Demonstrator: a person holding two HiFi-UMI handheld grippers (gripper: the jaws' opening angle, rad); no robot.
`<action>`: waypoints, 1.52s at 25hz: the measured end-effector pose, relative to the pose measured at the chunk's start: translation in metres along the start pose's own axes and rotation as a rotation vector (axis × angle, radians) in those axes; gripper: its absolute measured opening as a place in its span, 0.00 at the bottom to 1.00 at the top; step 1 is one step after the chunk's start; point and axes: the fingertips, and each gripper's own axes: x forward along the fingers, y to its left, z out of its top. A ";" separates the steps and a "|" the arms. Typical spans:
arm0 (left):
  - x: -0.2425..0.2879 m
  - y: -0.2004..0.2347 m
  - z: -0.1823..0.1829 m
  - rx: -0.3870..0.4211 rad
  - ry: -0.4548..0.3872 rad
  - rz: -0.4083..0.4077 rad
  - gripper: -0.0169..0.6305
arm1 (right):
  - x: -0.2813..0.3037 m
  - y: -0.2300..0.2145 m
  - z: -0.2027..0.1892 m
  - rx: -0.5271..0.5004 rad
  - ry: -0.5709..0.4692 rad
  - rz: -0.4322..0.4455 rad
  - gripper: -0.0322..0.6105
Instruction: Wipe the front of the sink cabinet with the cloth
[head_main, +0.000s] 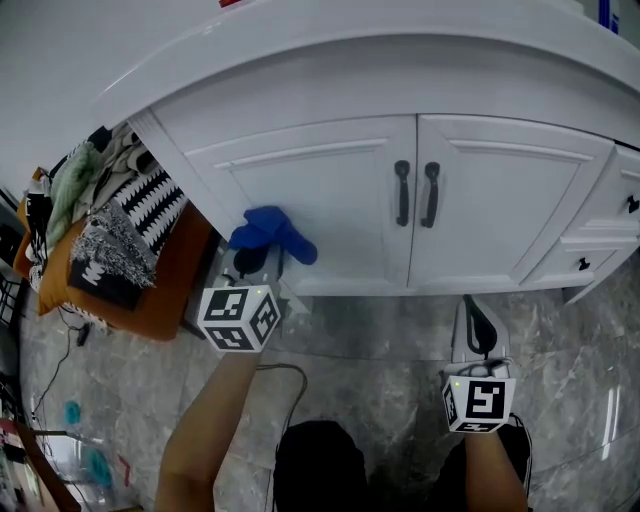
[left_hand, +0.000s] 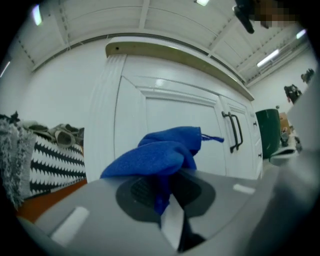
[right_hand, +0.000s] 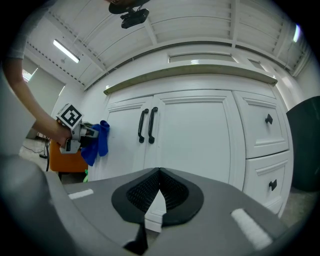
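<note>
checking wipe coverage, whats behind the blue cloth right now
The cloth, clamped in the left tool, sits before the white left cabinet door. The patch of door directly behind it is covered, so whether it touches can't be seen.

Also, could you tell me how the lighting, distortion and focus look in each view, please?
Head view: even light, the cabinet bowed by the lens, a shadow under the countertop. Left gripper view: heavy fisheye, dark corners, the left gripper blurred, the cloth fairly sharp. Right gripper view: same fisheye, the handles crisp, a ceiling light blown out.
</note>
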 end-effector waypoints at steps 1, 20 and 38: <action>-0.001 0.002 0.013 0.014 -0.022 0.009 0.12 | 0.000 -0.001 0.000 0.002 0.000 0.000 0.05; 0.022 -0.060 0.074 0.071 0.006 0.080 0.19 | -0.002 -0.017 0.000 0.040 -0.008 -0.020 0.05; 0.041 -0.170 0.081 -0.030 0.030 -0.082 0.11 | -0.018 -0.057 0.009 0.098 -0.038 -0.076 0.05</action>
